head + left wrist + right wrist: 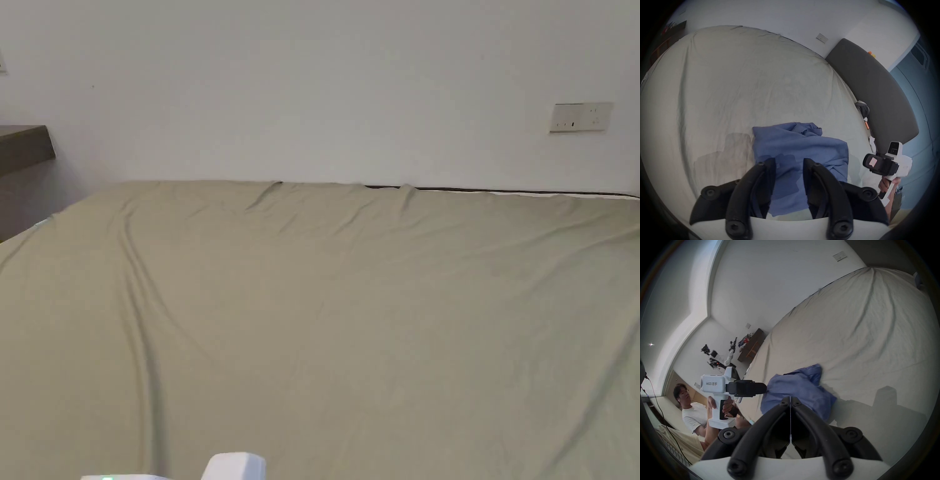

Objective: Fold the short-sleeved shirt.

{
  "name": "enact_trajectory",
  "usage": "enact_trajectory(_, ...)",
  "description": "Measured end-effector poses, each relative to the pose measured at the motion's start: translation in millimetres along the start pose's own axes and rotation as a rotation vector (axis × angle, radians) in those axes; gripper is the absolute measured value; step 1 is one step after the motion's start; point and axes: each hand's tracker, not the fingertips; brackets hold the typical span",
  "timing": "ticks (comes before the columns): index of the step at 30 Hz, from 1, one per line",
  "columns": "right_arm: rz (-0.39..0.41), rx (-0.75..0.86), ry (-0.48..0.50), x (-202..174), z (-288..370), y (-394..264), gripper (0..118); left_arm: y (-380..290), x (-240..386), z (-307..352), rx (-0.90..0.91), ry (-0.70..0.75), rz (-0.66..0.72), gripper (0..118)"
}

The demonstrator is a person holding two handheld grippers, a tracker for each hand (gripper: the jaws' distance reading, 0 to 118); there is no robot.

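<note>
Our left gripper [789,162] hangs over the blue shirt [802,146] bunched on the bed [721,81], jaws wide; our right gripper [790,398] has jaws closed, empty.

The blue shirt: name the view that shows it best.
The left gripper view. The blue shirt lies rumpled on the bed sheet, nearly whole beyond the open jaws of the left gripper. In the right gripper view it is tilted, its near edge hidden behind the shut right gripper. The head view aims farther up the bed.
</note>
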Motion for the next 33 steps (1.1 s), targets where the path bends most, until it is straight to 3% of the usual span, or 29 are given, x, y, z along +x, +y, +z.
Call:
enact_trajectory(3,-0.009,0.012,0.018,0,1,-5,0,-4,-11,16,0.043,0.0,0.051,48)
enact_trajectory(8,-0.027,0.042,0.032,6,8,-8,0,-2,-32,15,0.012,-0.024,0.129,85)
enact_trajectory(13,-0.078,0.071,0.075,12,13,-10,0,4,-64,-31,-0.069,-0.241,0.359,87)
enact_trajectory(15,-0.078,0.073,0.072,13,14,-10,0,4,-69,-49,-0.088,-0.401,0.434,87)
enact_trajectory(16,-0.08,0.073,0.068,13,15,-10,0,4,-70,-59,-0.104,-0.44,0.446,85)
enact_trajectory(17,-0.083,0.073,0.064,14,15,-10,0,5,-71,-66,-0.115,-0.431,0.436,75)
enact_trajectory(18,-0.085,0.076,0.061,14,16,-10,0,6,-70,-70,-0.118,-0.373,0.431,46)
enact_trajectory(19,-0.088,0.078,0.061,15,17,-10,0,7,-71,-73,-0.137,-0.298,0.411,35)
enact_trajectory(20,-0.091,0.078,0.062,16,18,-10,0,7,-71,-76,-0.164,-0.255,0.37,34)
enact_trajectory(22,-0.098,0.075,0.062,12,18,-11,0,9,-81,-73,-0.173,-0.371,0.395,30)
enact_trajectory(24,-0.095,0.061,0.043,11,17,-11,0,14,-83,-65,-0.187,-0.365,0.381,27)
enact_trajectory(27,-0.088,0.055,0.0,12,18,-12,0,22,-79,-51,-0.19,-0.326,0.206,22)
enact_trajectory(33,-0.114,0.067,-0.078,11,9,-3,0,27,-92,-22,-0.178,-0.326,0.072,14)
